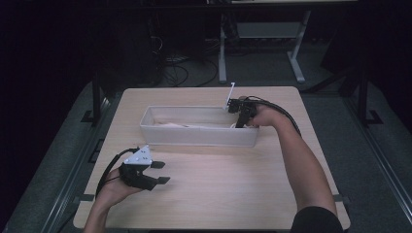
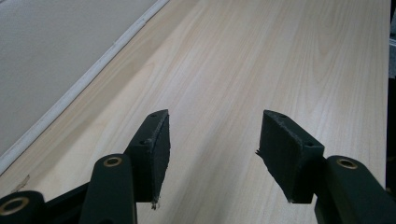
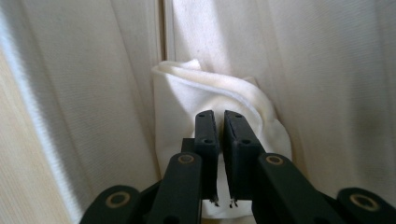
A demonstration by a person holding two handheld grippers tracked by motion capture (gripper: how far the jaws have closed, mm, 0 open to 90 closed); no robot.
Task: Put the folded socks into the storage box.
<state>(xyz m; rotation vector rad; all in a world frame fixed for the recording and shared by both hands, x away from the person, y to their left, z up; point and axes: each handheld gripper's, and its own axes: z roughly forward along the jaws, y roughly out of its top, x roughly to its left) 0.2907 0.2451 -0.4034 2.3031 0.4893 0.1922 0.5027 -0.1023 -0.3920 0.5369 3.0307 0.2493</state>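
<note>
A folded white cloth (image 3: 182,93) stands in the corner of a long white bin (image 1: 194,138) on the wooden table (image 1: 223,184). My right gripper (image 1: 240,122) reaches down into the bin's right end. In the right gripper view its jaws (image 3: 219,114) are pressed almost together with only a thin slit between them, tips pinching into the cloth. My left gripper (image 1: 163,172) rests low over the table's front left, pointing right. Its jaws (image 2: 212,140) stand open with bare wood between them.
The bin lies crosswise at the table's middle back, with pale fabric (image 1: 184,125) along its floor. A white tag or stick (image 1: 231,94) rises near the bin's far right corner. Desk legs and cables stand on the dark floor beyond.
</note>
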